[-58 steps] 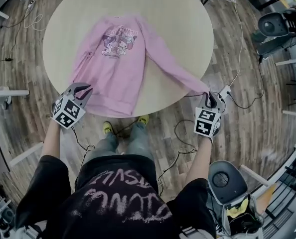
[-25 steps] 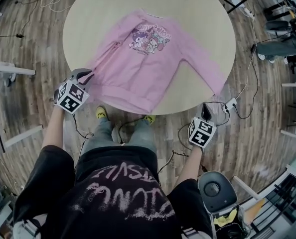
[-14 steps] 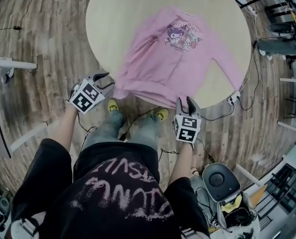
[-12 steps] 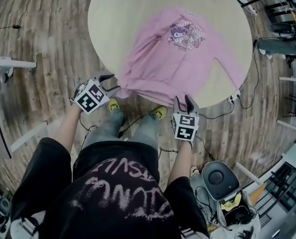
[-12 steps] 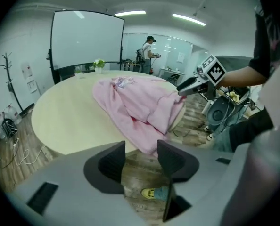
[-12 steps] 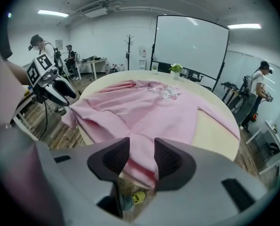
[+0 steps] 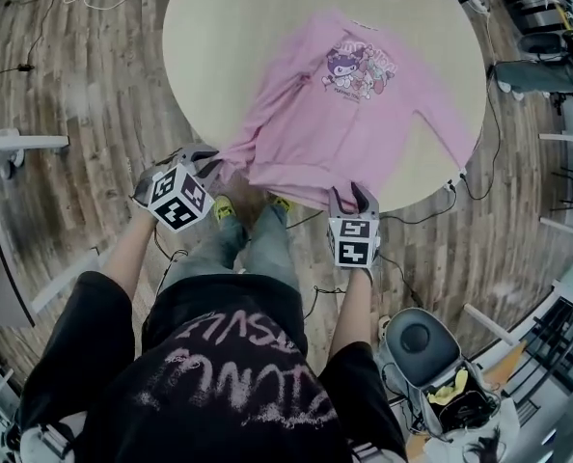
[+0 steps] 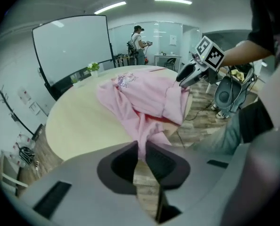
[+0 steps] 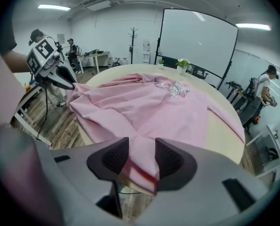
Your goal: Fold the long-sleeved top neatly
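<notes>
Pink top (image 7: 364,114) bears a cartoon print (image 7: 356,66), lettering unreadable.

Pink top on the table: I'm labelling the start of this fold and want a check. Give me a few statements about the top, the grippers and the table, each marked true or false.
1. The pink top lies printed side up. True.
2. The left gripper has pink fabric pinched in its jaws. True; they have just been closing.
3. The right gripper is shut on nothing. False: its jaws stand apart, having just been opening, with the hem between them.
4. The table is square. False: it is round.
</notes>
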A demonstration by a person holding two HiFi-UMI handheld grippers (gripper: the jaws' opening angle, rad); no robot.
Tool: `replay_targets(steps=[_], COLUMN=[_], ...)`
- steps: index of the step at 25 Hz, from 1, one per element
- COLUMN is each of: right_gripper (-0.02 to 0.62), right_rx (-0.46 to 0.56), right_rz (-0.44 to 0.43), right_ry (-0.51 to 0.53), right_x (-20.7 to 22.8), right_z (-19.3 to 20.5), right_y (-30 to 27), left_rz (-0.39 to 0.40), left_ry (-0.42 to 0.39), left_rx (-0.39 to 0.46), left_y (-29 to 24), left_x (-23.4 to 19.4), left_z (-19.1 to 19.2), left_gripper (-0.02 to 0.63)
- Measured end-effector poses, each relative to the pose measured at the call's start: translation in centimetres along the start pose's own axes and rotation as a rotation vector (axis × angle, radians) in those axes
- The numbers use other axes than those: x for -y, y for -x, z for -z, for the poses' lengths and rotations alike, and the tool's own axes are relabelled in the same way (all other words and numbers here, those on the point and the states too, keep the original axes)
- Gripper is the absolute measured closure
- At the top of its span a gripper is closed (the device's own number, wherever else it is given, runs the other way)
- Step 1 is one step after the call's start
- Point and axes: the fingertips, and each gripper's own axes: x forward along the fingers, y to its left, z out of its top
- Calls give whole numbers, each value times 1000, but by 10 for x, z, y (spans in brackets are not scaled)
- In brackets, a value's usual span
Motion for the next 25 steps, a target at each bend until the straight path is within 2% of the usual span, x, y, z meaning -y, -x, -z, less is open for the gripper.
replay_targets(steps=[4,8,13,16,18,20,22,25], right_gripper=[422,426,434,434,434,436,434,433], right_rx=[-13,-31,-68,-85,-96,-102,-106,-114], right_rz=[-13,-19,-21,-18,-10,1,9,15], right_ry=[-16,0,-22,-44,-44,-34,-23,9], right_x=[1,-1,8,13,15,16,17,15], right_z=[-2,2,6,4,6,8,8,9], right_y=[-2,-8,-7,-8,-7,-6,-5,-2], left_rz=[-160,-342,-491,-621,-688,-675,-593,-449], left_ry=[-128,-206,-340,-485,-597,-647,-635,-504], left_rx=[-43,-76,-143,-126,-122,-135,-177,-230], left_y=[48,96,127,144,146,130,101,58], left_x=[-83,-176,-256,-291,-295,-283,-264,-235], left_z=[6,11,7,-18,-25,-10,24,82], left_gripper=[546,546,546,546,546,545,543,522])
